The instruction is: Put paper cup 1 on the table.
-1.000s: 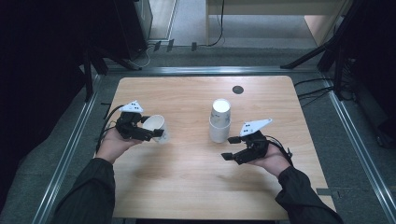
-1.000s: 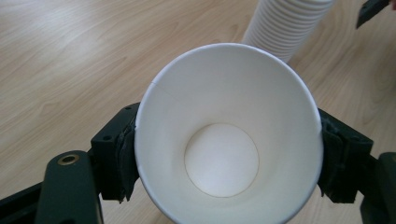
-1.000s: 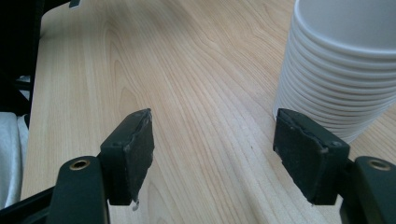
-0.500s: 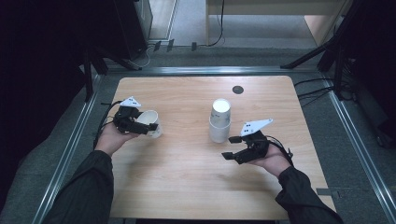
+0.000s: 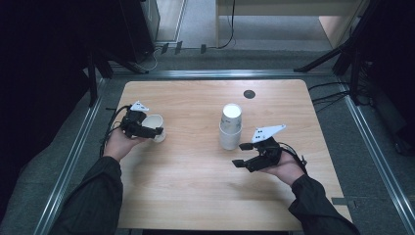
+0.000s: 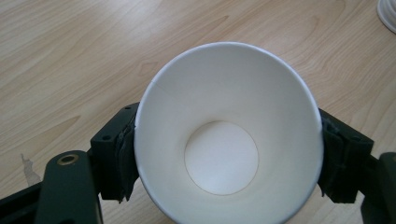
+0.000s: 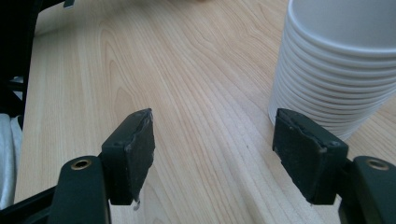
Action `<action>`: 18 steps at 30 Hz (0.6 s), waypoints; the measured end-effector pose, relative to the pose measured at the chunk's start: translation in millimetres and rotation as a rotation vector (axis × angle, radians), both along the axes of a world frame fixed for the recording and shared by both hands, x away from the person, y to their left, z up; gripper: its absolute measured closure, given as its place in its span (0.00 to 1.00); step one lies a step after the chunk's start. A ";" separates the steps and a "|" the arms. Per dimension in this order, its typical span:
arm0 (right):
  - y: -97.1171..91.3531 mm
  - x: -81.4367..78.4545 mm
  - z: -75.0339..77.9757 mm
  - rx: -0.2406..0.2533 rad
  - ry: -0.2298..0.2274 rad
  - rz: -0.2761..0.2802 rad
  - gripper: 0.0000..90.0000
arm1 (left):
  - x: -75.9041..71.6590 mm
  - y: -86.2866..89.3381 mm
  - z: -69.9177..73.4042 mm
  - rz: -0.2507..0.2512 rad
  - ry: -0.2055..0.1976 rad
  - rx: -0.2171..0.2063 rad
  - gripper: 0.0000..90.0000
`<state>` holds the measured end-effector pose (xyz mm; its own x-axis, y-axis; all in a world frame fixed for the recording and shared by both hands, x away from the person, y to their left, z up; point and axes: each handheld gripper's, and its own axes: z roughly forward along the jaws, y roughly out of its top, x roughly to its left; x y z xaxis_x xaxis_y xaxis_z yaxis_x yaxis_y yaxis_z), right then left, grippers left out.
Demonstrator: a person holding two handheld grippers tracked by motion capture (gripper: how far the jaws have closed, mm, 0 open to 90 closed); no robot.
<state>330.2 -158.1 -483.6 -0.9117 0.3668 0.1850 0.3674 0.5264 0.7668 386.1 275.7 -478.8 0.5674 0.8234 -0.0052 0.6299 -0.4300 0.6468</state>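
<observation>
Left gripper (image 5: 157, 132) pinching single cup (image 5: 154, 128) — placing step; right gripper (image 5: 241, 154) spread, empty, beside stack (image 5: 230, 126) — next: release.

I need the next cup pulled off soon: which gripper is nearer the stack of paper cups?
Right. The right gripper hovers open just beside the stack of paper cups; the left gripper is across the table, shut on a single cup.
</observation>
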 end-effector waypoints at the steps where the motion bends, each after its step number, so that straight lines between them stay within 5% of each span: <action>1: 0.0 0.0 0.0 0.000 0.000 0.000 0.33 | 0.4 -0.4 -0.4 0.003 -0.005 0.004 0.24; 18: -0.1 -0.2 0.4 0.002 -0.001 0.001 0.34 | 3.4 -4.1 -6.7 0.002 -0.005 0.033 0.24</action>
